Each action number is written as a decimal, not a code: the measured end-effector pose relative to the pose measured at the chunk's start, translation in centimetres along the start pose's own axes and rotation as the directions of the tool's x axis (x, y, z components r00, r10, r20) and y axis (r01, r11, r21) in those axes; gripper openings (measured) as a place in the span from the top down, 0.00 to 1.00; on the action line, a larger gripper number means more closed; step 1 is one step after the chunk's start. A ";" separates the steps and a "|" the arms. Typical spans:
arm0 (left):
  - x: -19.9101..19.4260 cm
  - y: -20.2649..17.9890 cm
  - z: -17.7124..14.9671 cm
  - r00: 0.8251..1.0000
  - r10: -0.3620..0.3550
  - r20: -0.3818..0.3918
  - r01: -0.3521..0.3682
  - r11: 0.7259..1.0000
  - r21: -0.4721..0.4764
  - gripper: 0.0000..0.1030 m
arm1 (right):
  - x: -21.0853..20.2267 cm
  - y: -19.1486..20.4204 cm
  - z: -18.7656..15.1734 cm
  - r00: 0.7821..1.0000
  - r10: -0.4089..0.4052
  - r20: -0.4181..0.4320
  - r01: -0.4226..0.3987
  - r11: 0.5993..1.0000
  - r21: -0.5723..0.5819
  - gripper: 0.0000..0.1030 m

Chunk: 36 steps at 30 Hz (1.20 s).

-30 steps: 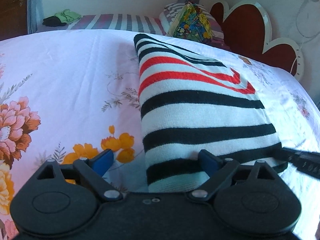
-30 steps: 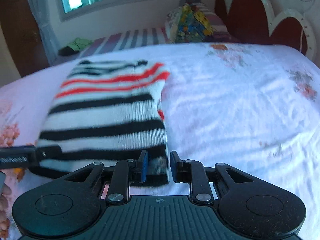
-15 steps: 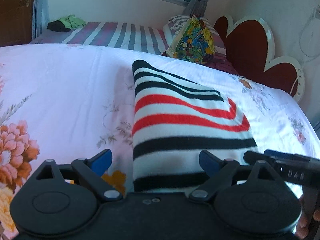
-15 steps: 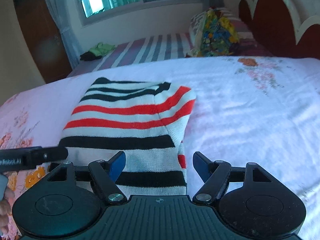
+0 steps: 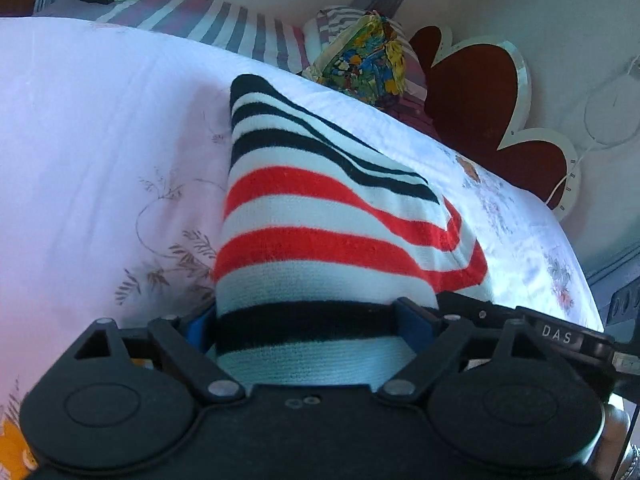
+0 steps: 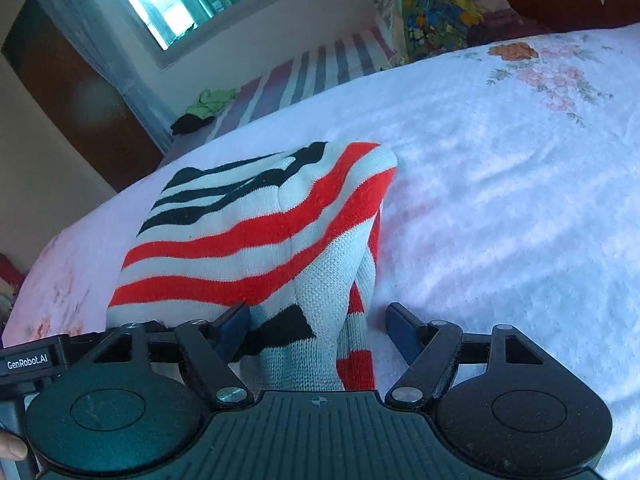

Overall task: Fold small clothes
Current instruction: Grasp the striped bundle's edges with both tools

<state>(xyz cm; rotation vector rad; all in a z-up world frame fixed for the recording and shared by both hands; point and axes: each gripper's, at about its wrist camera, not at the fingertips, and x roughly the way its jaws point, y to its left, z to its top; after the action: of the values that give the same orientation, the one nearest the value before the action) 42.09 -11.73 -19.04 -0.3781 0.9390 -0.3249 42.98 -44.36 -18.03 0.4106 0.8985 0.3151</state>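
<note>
- Both grippers have come forward since half a second ago, so the near end of the striped sweater (image 5: pixel 320 240) now lies between their fingers, not in front of them.
- Left gripper (image 5: pixel 310 322): its blue fingers (image 5: pixel 412 320) stand wide apart, one at each side of the cloth at the lowest black stripe. They seem to touch the two side edges, but I cannot tell if they press.
- Right gripper (image 6: pixel 316 326): its fingers are also apart. The left finger (image 6: pixel 234 322) is touching the cloth, and the right finger (image 6: pixel 400 330) stands free over the bedsheet (image 6: pixel 500 220), just beside the sweater's right edge.
- The sweater is folded into a long strip on the bed. Its long axis runs straight away from both grippers, and the stripes go across it.
- Ahead of the fingers come first the red stripes, then thin black ones at the far end.
- In the right wrist view the cloth near the fingers is bunched, with a fold that shows the inner layer (image 6: pixel 340 272).
- Far ahead, past the sheet, stand a colourful pillow (image 5: pixel 360 60) and a red headboard (image 5: pixel 472 92).
</note>
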 end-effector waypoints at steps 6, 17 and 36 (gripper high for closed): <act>-2.2 -1.0 0.4 0.995 0.070 0.074 -0.075 0.995 0.071 0.14 | -2.8 1.7 0.4 0.991 -0.084 0.108 0.093 0.992 -0.089 0.29; -0.7 0.8 1.3 0.998 0.050 0.034 -0.050 0.999 -0.006 0.14 | -1.0 0.3 0.0 0.998 -0.060 0.026 0.059 0.998 0.006 0.36; 0.3 -2.1 2.6 0.984 0.165 0.072 -0.173 0.977 0.124 0.08 | -0.3 1.3 0.6 0.990 -0.125 0.065 0.131 0.987 -0.095 0.27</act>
<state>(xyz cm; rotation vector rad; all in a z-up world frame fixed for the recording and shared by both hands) 44.23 -13.30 -16.93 -0.1865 0.8784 -0.2160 43.17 -43.47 -16.88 0.2676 0.8442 0.2279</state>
